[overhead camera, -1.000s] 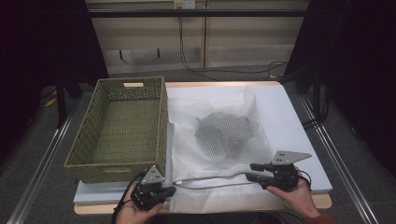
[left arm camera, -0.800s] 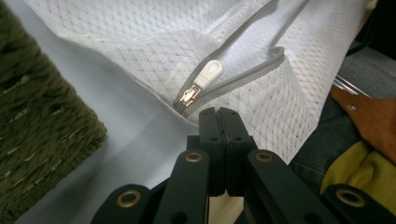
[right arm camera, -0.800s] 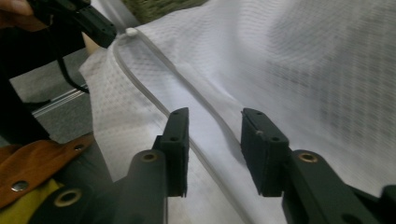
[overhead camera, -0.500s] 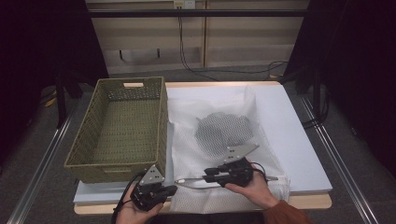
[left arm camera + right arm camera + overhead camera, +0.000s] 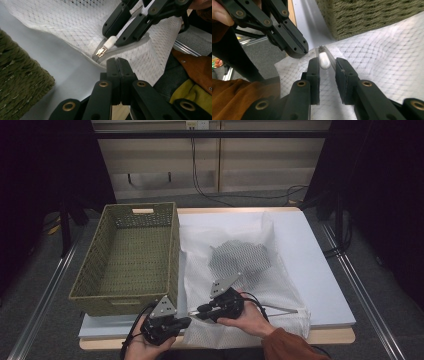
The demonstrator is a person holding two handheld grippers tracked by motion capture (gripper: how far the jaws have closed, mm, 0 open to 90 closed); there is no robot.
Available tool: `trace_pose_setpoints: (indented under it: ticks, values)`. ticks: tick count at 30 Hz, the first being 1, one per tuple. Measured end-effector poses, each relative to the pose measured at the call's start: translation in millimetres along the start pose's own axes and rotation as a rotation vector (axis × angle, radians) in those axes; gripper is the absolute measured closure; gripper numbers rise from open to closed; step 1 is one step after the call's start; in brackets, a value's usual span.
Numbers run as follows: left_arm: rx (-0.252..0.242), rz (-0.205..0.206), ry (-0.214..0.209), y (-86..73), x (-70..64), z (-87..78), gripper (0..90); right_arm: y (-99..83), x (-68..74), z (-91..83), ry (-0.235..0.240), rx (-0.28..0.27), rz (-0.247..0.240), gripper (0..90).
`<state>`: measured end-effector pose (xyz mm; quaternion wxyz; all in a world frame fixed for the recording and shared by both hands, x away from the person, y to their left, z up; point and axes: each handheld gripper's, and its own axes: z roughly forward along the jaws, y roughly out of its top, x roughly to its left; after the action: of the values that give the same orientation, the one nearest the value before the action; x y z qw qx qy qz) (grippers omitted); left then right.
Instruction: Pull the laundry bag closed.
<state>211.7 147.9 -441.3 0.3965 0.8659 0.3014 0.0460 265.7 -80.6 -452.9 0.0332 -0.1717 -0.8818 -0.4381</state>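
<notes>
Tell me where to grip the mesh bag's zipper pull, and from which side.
Grip the white tab of the zipper pull, not the small metal slider. The tab lies flat along the zipper line on the mesh bag, its rounded end toward the right gripper. Come in along the zipper from that end, one of the fingers each side; they already straddle it, open.

A green woven basket (image 5: 132, 257) sits on the table (image 5: 320, 270) just beyond the left gripper, with grey floor (image 5: 380, 285) around

White mesh bag (image 5: 260, 285) flat on table – zip pull (image 5: 324, 61) at near-left corner.
</notes>
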Motion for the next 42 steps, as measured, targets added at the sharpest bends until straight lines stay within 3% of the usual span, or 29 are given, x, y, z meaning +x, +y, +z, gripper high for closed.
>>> trace_pose_setpoints:
  ticks: [8,12,18,19,21,22,25,27,32,35,39,42]
  values:
    - [-0.005,-0.004,-0.003,-0.2,0.0,0.8,89.2,-0.7,-2.7,8.4,0.019,0.013,-0.002,74.2]
    - [-0.009,-0.007,-0.006,-0.7,0.6,1.1,89.2,-0.9,-3.0,11.8,0.034,0.025,-0.014,81.7]
    - [0.003,-0.003,-0.006,-1.9,2.6,0.6,88.8,-2.5,-2.9,9.8,0.034,0.029,-0.002,82.5]
    - [-0.013,-0.018,-0.005,-2.8,2.3,1.6,88.4,-2.4,-3.0,9.2,0.035,0.028,-0.006,82.5]
    - [-0.012,-0.033,0.0,-4.0,4.4,0.9,83.3,-2.4,-2.8,7.8,0.032,0.028,-0.001,82.6]
    - [-0.004,-0.028,0.008,-4.6,6.3,0.1,75.9,-2.2,-3.0,6.8,0.027,0.024,-0.003,82.6]
    - [-0.021,-0.083,-0.004,-6.5,12.2,-2.1,65.1,-1.4,-3.0,3.2,0.025,0.018,0.001,82.6]
    - [-0.014,-0.098,-0.007,-6.7,14.1,0.2,60.0,-1.2,-2.2,0.2,0.019,0.014,-0.004,82.6]
    - [0.015,-0.074,-0.039,1.2,10.7,11.1,56.1,-0.3,-1.4,-7.3,0.009,0.002,-0.012,82.6]
    - [0.033,-0.058,-0.043,6.1,9.7,18.7,60.2,-0.1,-1.0,-10.4,0.009,-0.005,-0.011,82.6]
    - [0.019,-0.045,-0.05,14.1,8.8,19.9,81.9,-0.4,-1.3,-14.5,-0.004,-0.005,-0.011,82.6]
    - [0.026,-0.008,-0.034,15.8,5.1,16.8,87.7,-1.1,-2.6,-17.7,-0.012,-0.009,-0.016,82.4]
